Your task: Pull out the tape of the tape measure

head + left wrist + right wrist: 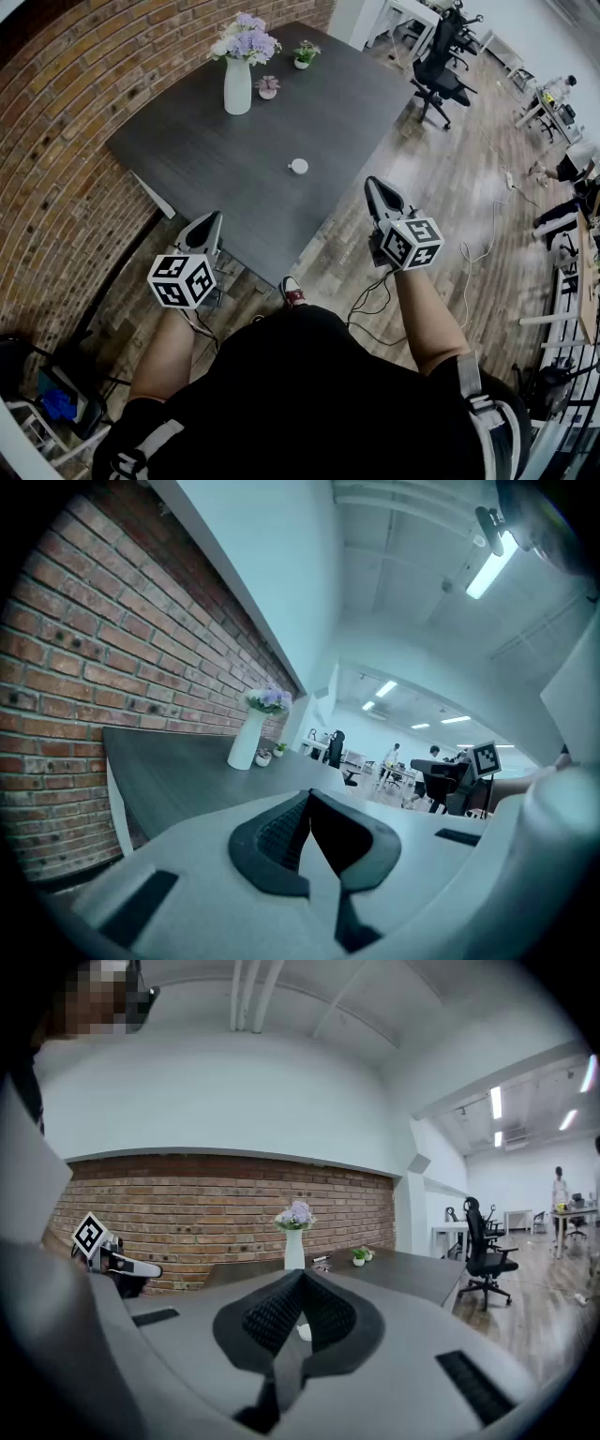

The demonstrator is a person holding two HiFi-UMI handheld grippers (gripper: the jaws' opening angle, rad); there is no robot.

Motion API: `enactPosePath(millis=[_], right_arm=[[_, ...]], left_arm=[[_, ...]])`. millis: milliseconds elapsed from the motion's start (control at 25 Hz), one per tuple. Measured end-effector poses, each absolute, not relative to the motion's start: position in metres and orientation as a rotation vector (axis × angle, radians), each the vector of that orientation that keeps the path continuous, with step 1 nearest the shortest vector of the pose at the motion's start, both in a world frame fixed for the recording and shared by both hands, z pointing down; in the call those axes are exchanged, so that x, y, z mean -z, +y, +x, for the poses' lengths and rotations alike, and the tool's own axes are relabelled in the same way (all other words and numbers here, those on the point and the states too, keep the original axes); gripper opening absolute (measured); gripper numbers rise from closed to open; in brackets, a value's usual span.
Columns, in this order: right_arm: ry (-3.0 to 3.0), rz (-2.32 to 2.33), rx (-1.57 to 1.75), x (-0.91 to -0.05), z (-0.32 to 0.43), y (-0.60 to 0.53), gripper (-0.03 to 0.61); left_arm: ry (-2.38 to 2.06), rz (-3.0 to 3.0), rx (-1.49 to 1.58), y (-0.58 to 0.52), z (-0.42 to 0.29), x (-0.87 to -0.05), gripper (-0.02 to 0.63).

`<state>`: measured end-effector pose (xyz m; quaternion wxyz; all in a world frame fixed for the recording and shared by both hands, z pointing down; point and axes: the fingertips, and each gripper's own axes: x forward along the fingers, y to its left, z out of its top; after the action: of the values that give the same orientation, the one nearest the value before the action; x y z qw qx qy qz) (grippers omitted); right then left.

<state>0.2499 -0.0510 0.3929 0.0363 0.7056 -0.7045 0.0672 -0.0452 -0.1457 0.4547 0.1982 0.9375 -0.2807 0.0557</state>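
The tape measure [298, 166] is a small round white case lying on the dark grey table [206, 159], toward its near right side. Both grippers hang in the air short of the table's near edge, apart from the case. My left gripper [214, 219] is at the near left corner, jaws shut and empty [307, 796]. My right gripper [373, 184] is beyond the table's right edge, over the wooden floor, jaws also shut with nothing in them [300, 1276]. In the right gripper view the tape measure [304, 1332] shows as a white spot just below the closed fingertips.
A white vase of purple flowers [237, 82] stands at the table's far left, with two small potted plants [305, 53] behind it. A brick wall [56, 141] runs along the left. Black office chairs [441, 80] and floor cables [487, 234] lie to the right.
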Motion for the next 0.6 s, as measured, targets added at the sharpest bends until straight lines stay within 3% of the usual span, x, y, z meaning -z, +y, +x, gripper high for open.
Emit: enactPosePath(millis=[360, 600], right_arm=[[-2.106, 2.243, -0.290, -0.417, 0.239, -0.012, -0.003], [-1.971, 2.201, -0.580, -0.487, 0.238, -0.016, 0.001]], left_arm=[[-0.722, 2.620, -0.275, -0.112, -0.059, -0.482, 0.009], [-0.733, 2.576, -0.390, -0.102, -0.077, -0.517, 0.009]])
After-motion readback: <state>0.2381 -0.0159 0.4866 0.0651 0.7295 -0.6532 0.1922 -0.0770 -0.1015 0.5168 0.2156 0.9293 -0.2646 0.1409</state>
